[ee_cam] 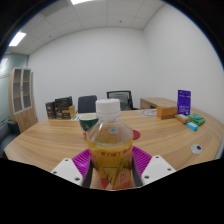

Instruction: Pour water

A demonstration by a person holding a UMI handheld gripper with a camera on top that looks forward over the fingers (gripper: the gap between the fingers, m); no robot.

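Jaws of the gripper are clamped on a clear plastic bottle with a white cap, held upright above the wooden table; tilting should be done slowly.

Bottle: upright btwn our tongs, over counter.
Chairs: behind counter.
Box: on counter, far right.

Only the gripper shows of the rig, as two fingers spreading outward and forward. Each finger has a white, blocky outer body with a squared tip, and a bright magenta pad lines its inner face. The pads look flat and angular, slanting like wedges. No cables, screws or markings can be made out.
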